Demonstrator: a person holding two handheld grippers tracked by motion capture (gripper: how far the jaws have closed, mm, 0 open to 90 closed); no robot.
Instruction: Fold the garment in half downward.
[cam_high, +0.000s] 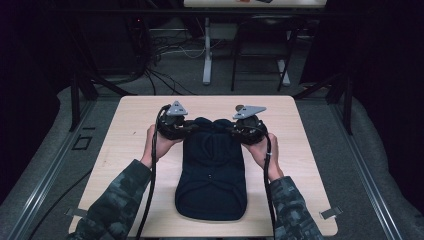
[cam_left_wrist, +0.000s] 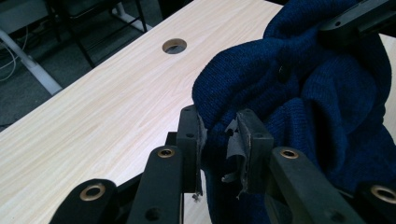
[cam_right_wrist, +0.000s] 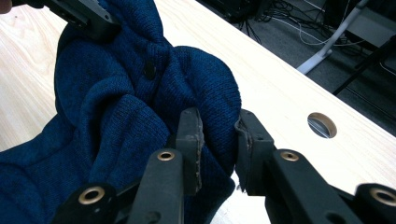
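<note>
A dark blue knitted garment (cam_high: 212, 170) with small buttons lies lengthwise on the light wooden table (cam_high: 130, 140). Its far end is bunched and lifted between my two grippers. My left gripper (cam_high: 187, 127) is at the far left corner of the garment (cam_left_wrist: 317, 93), and in the left gripper view (cam_left_wrist: 219, 126) its jaws pinch a fold of the knit. My right gripper (cam_high: 235, 129) is at the far right corner, and in the right gripper view (cam_right_wrist: 217, 123) it is shut on a thick fold of the garment (cam_right_wrist: 116, 107). Each gripper view shows the other gripper's jaw at its top edge.
A round cable hole (cam_high: 239, 106) is cut in the table just beyond the right gripper. Bare tabletop lies left and right of the garment. Past the far edge are a white desk leg (cam_high: 207, 50), a dark chair frame (cam_high: 260, 50) and floor cables (cam_high: 165, 75).
</note>
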